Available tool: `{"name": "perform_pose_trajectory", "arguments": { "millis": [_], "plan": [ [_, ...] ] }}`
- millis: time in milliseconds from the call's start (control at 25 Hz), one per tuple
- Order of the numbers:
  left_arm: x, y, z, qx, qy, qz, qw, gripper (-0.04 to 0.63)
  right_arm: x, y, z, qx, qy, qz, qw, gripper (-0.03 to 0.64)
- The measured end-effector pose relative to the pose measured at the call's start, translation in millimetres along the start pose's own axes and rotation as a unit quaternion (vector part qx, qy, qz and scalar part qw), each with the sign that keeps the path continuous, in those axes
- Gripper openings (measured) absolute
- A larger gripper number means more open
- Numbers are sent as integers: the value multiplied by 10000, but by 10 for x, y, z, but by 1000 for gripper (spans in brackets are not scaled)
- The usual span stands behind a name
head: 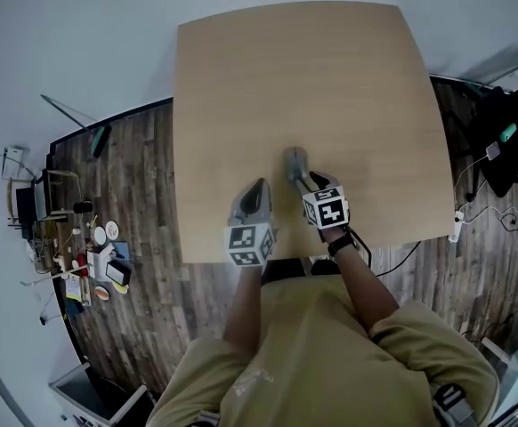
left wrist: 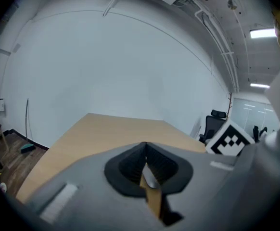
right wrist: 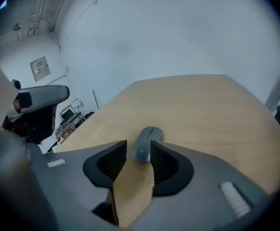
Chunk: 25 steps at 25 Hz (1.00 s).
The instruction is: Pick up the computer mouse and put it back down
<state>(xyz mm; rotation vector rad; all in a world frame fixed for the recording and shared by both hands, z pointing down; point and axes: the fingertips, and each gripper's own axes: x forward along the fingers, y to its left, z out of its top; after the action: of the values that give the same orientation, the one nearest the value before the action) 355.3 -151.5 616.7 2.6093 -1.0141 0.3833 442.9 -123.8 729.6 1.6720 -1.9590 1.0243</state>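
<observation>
A grey computer mouse (right wrist: 147, 139) lies flat on the light wooden table (head: 312, 78), near the front edge; in the head view the mouse (head: 294, 159) sits just ahead of my right hand. My right gripper (right wrist: 139, 144) is open and angled down at it, the mouse's near end between the fingertips, pads not pressing on it. The right gripper (head: 300, 176) shows with its marker cube behind it. My left gripper (left wrist: 145, 147) is shut with nothing in it and hovers over the table's near edge, left of the right one; in the head view the left gripper (head: 258, 185) is apart from the mouse.
The table's front edge runs just under both hands. On the dark plank floor to the left lies a clutter of small items (head: 94, 256), and a cable and power strip (head: 459, 225) lie to the right. A black office chair (left wrist: 216, 121) stands beyond the table's far right corner.
</observation>
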Motion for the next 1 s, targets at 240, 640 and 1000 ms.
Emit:
{"name": "perform_pose_trajectory", "arguments": {
  "millis": [240,640,1000],
  "plan": [
    [347,264,-131,-149,306,-179,9993,2,601,-201,-35,172,353,-445,9982,322],
    [556,564,-211,-238,445,-158,9986,2,1096,-358,-94,173,565,-1156,9915,347],
    [468,607,-77,-191,280,-19,9994,2,921,-288,31,197,209,-954,9950,305]
  ]
}}
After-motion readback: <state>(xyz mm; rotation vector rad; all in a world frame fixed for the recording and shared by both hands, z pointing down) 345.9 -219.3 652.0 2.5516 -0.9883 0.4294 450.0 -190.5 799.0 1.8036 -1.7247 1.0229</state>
